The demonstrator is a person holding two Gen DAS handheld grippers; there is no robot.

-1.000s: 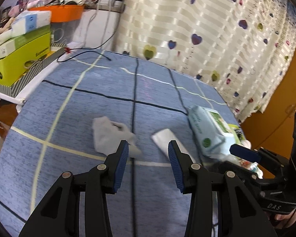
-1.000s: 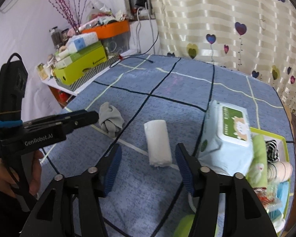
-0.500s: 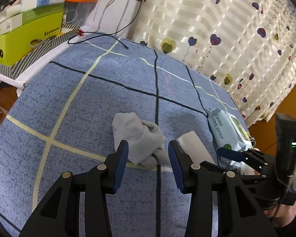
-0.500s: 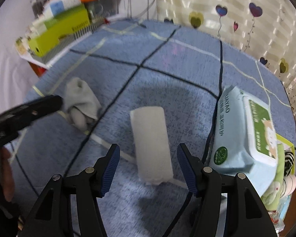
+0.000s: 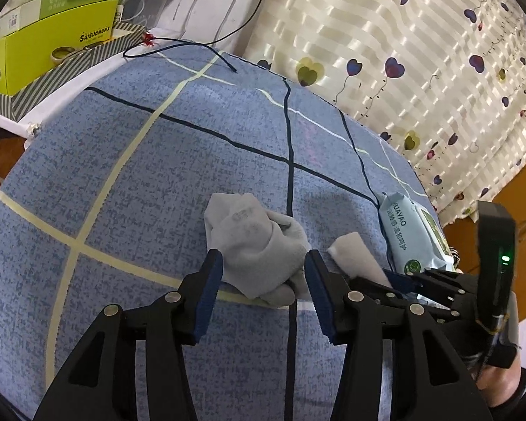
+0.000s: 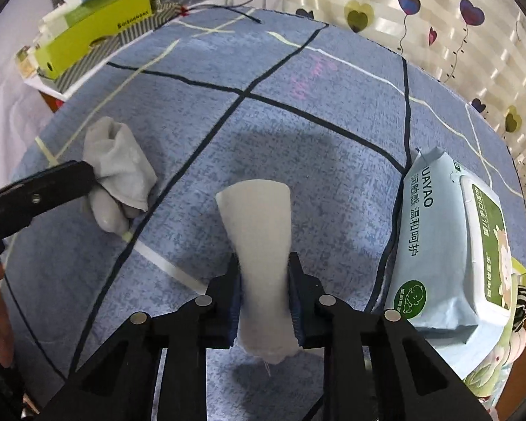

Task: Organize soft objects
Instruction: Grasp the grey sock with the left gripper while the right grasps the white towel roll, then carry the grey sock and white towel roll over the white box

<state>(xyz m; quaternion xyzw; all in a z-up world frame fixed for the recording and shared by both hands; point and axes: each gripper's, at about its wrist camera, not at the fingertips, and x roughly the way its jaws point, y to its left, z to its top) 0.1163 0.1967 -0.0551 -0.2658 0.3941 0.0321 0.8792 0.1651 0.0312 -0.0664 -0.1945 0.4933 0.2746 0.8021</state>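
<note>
The right hand-held gripper [image 6: 264, 289] is clamped on the white roll [image 6: 261, 245], its blue pads [image 6: 235, 298] pressing into the roll's near half so that the cloth pinches in between them. The roll's far end flares out ahead of the fingers over the blue table [image 6: 298, 122].

The left hand-held gripper [image 5: 263, 289] is spread wide, with the grey sock [image 5: 254, 242] lying between its fingertips. The near edge of the bundled sock sits level with the pads [image 5: 207, 289]; whether they touch it cannot be told. The sock rests on the table [image 5: 122, 193], over the pale yellow line and just left of a dark line in the cloth's pattern.

From the left wrist view, the roll [image 5: 356, 258] lies just right of the sock, with the right hand-held gripper [image 5: 396, 277] on it. From the right wrist view, the sock [image 6: 117, 172] lies left of the roll and apart from it, one black finger of the left hand-held gripper [image 6: 40, 193] crossing in front of it.

To the right of the roll lies a light-blue wipes pack [image 6: 449, 238] with a green label, near the table's right edge. Beyond the table's far left corner stands a lime-green box [image 5: 45, 49] with other boxes stacked on it. A dark cable [image 5: 179, 44] trails onto the far side of the table. Behind hangs a cream striped curtain [image 5: 420, 52] printed with hearts.
</note>
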